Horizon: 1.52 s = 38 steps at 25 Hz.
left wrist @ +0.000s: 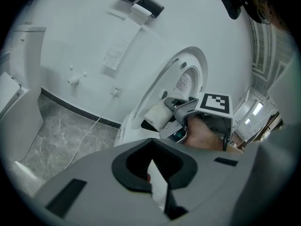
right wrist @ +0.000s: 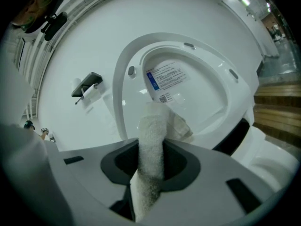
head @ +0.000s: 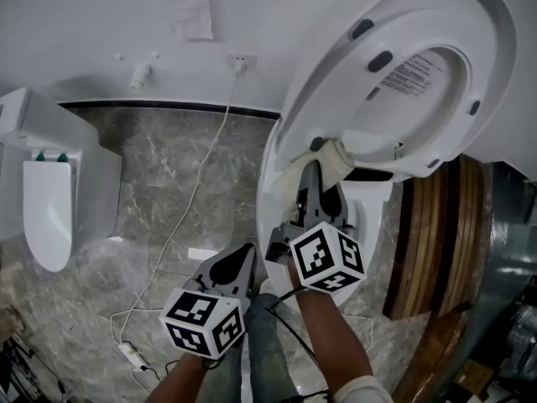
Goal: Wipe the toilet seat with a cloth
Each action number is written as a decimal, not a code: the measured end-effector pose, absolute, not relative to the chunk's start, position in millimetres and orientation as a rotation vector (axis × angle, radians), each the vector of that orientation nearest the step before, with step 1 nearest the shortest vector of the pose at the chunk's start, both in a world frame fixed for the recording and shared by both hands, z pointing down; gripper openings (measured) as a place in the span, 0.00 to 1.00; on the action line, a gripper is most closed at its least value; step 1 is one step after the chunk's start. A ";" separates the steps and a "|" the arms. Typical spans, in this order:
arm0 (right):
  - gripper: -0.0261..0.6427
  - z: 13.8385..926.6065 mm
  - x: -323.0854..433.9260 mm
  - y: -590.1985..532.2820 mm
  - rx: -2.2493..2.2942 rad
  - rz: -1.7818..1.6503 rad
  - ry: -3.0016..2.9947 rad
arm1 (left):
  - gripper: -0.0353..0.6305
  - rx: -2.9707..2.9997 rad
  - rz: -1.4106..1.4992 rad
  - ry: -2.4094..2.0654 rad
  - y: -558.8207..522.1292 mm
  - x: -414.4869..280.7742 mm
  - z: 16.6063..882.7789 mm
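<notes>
Against the raised toilet seat [head: 342, 91], the right gripper [head: 317, 171] clamping the cloth [head: 337, 159] should press flat, the closed, empty left gripper [head: 240, 263] kept clear.

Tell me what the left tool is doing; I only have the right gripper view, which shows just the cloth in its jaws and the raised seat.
Observer: The left tool hangs low beside the right tool that grips the cloth, clear of the toilet seat.
Operator: Is it carrying anything?
Observer: No; its own view shows its jaws together with nothing between them.
Operator: Anything on the floor?
Observer: A white cable runs from the wall socket across the floor.
</notes>
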State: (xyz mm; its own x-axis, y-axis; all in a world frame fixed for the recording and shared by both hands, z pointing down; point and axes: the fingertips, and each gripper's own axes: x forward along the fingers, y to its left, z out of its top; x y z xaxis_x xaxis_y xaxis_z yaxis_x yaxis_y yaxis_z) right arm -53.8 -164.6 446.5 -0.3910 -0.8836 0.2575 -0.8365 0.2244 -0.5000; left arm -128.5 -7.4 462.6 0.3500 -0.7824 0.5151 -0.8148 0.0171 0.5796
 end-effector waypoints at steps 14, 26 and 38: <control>0.19 397.6 -71.1 -174.0 -1.628 -0.840 2.421 | 0.05 1.801 0.010 -1.429 -27.5 -133.0 427.5; 0.19 364.5 -86.3 -202.8 -1.623 -0.751 2.485 | 0.05 1.812 -0.009 -1.440 -41.4 -141.3 408.3; 0.19 335.2 -85.4 -218.6 -1.639 -0.705 2.486 | 0.05 1.861 0.005 -1.440 -59.6 -137.1 384.0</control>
